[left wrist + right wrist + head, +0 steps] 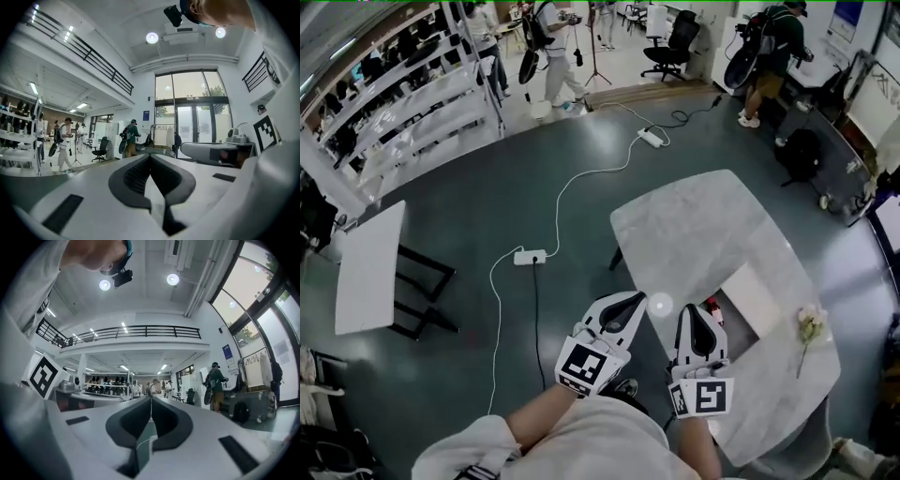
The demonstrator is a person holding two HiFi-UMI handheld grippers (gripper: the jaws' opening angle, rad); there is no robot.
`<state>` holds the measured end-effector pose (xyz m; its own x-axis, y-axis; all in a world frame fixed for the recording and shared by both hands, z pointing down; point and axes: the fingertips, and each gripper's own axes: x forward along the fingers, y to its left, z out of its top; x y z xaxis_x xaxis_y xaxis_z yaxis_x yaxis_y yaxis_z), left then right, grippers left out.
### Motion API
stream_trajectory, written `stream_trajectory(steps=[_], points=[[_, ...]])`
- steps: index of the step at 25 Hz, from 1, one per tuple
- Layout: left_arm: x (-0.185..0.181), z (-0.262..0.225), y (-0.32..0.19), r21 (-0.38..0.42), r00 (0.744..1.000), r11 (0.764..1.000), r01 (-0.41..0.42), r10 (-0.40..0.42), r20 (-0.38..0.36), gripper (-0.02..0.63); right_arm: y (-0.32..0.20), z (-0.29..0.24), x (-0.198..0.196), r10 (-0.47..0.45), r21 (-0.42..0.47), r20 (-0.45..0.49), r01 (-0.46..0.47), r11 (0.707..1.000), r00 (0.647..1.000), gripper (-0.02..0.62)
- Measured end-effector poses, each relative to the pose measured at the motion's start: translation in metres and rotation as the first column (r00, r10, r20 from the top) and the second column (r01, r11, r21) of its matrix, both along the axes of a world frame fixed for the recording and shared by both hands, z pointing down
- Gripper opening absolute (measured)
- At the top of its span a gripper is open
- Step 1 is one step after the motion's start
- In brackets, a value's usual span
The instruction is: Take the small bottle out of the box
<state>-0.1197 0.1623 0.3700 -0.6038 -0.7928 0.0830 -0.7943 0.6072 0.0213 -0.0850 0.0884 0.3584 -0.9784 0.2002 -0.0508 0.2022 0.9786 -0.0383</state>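
Note:
An open cardboard box (757, 298) with a pale flap lies on the marble table (694, 225), near its front edge. A small bottle (712, 305) with a red top shows at the box's left edge, partly hidden by my right gripper. In the head view my right gripper (691, 311) is just left of the box, shut with nothing between its fingers. My left gripper (636, 298) is further left over the table's edge, also shut and empty. Both gripper views look out level across the room past touching jaws: the left gripper (150, 158) and the right gripper (151, 400).
A pale flower (810, 326) lies on the table right of the box. On the floor are a power strip (530, 256) with white cables and a second strip (651, 138). A white side table (367, 267) stands at left. People and an office chair (670, 47) are far back.

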Motion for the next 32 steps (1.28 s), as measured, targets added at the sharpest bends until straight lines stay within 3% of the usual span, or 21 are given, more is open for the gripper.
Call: stream_trajectory(steps=[3, 7, 9, 11, 14, 18, 20, 23, 27, 29, 32], points=[[-0.025, 0.004, -0.041, 0.008, 0.994, 0.994, -0.106, 0.106, -0.004, 0.023, -0.034, 0.004, -0.021, 0.097, 0.005, -0.014, -0.097, 0.995, 0.995, 0.027], [-0.056, 0.013, -0.103, 0.023, 0.965, 0.965, -0.26, 0.26, -0.017, 0.023, -0.083, 0.008, -0.045, 0.234, 0.01, -0.023, -0.234, 0.972, 0.972, 0.027], [-0.065, 0.018, -0.134, 0.019, 0.937, 0.937, -0.348, 0.348, -0.017, 0.023, -0.102, 0.01, -0.051, 0.299, 0.018, -0.024, -0.299, 0.954, 0.954, 0.026], [-0.066, 0.02, -0.165, 0.017, 0.892, 0.892, -0.452, 0.452, -0.022, 0.023, -0.121, 0.01, -0.051, 0.387, 0.027, -0.034, -0.386, 0.922, 0.922, 0.027], [-0.059, 0.023, -0.206, 0.01, 0.804, 0.805, -0.593, 0.593, -0.041, 0.023, -0.147, 0.012, -0.041, 0.521, 0.03, -0.059, -0.52, 0.853, 0.851, 0.027], [-0.049, 0.024, -0.245, 0.006, 0.704, 0.704, -0.71, 0.71, -0.033, 0.023, -0.175, 0.017, -0.029, 0.636, 0.033, -0.076, -0.635, 0.771, 0.768, 0.026], [-0.038, 0.027, -0.257, -0.025, 0.643, 0.643, -0.766, 0.765, -0.03, 0.023, -0.186, 0.021, -0.017, 0.692, 0.031, -0.087, -0.692, 0.721, 0.717, 0.026], [-0.023, 0.039, -0.267, -0.091, 0.525, 0.52, -0.85, 0.85, -0.044, 0.023, -0.194, 0.03, -0.002, 0.765, 0.021, -0.106, -0.768, 0.64, 0.635, 0.026], [0.0, 0.064, -0.272, -0.202, 0.374, 0.354, -0.913, 0.924, -0.074, 0.023, -0.197, 0.048, 0.014, 0.819, 0.006, -0.139, -0.826, 0.563, 0.557, 0.027], [0.007, 0.077, -0.271, -0.257, 0.309, 0.279, -0.925, 0.947, -0.088, 0.023, -0.197, 0.06, 0.021, 0.836, -0.005, -0.157, -0.847, 0.532, 0.526, 0.026], [0.012, 0.103, -0.272, -0.356, 0.225, 0.17, -0.919, 0.967, -0.12, 0.023, -0.196, 0.08, 0.029, 0.841, -0.026, -0.198, -0.86, 0.509, 0.504, 0.027]])
